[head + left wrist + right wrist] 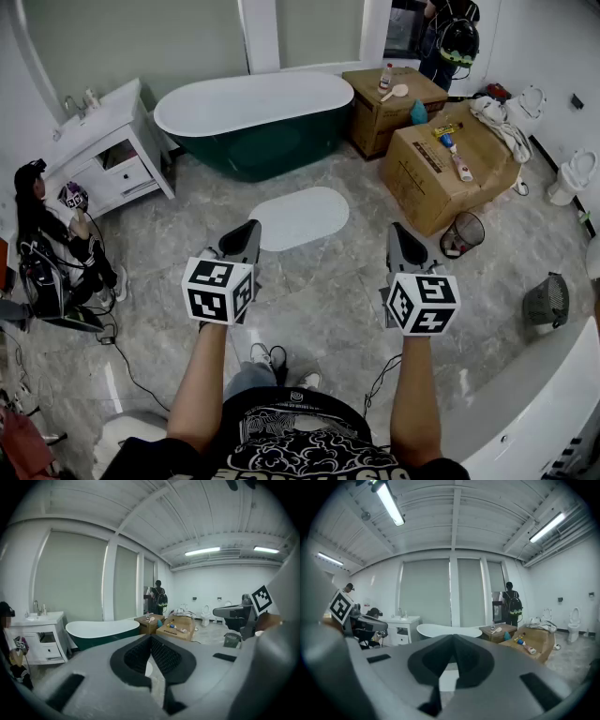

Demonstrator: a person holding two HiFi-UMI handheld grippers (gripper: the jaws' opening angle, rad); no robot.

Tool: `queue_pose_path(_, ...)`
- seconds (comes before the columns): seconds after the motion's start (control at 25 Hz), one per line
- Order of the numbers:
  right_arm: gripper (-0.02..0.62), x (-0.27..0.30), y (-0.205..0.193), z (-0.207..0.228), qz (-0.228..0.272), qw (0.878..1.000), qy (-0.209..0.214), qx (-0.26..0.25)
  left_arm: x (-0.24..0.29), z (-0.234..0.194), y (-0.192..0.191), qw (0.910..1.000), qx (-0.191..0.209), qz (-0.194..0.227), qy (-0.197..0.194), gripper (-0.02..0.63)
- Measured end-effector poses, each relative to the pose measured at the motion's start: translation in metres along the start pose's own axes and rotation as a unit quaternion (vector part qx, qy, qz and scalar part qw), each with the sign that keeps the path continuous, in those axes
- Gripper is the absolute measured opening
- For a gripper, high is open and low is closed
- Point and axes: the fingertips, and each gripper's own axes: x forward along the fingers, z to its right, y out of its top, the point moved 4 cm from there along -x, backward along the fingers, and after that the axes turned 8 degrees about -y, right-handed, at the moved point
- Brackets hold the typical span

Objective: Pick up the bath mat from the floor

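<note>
A white oval bath mat [298, 217] lies flat on the grey marble floor in front of the bathtub. A sliver of the mat [146, 668] shows between the jaws in the left gripper view, and the mat [449, 676] shows likewise in the right gripper view. My left gripper [250, 228] is held above the floor, just short of the mat's near left edge, shut and empty. My right gripper [397, 231] hangs to the mat's right, level with the left one, also shut with nothing in it.
A green and white bathtub [255, 120] stands behind the mat. A white vanity [105, 150] is at the left, with a seated person [47, 239] beside it. Cardboard boxes [448, 164] and a wire bin [463, 234] stand at the right, another person [448, 37] at the back.
</note>
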Motion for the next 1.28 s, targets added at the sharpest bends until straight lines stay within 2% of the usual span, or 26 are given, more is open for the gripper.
queue_pose_path(0.28,0.006,-0.002,-0.005,0.004,0.001,1.000,0.001,-0.002,0.008,0.005,-0.002,0.9999,-0.005,0.008,-0.008,0.008)
queue_pose_path(0.68,0.052,0.025,-0.009,0.015,0.000,1.000,0.003,0.007,0.047,0.000,0.004,0.9996,0.005,0.010,-0.025,0.072)
queue_pose_path(1.0,0.103,0.083,-0.009,0.026,-0.010,1.000,0.008,0.010,0.103,-0.032,0.014,0.9996,0.002,0.010,-0.025,0.126)
queue_pose_path(1.28,0.144,0.155,-0.003,0.035,-0.026,1.000,0.004,0.010,0.159,-0.086,0.026,0.9997,-0.009,0.006,-0.021,0.170)
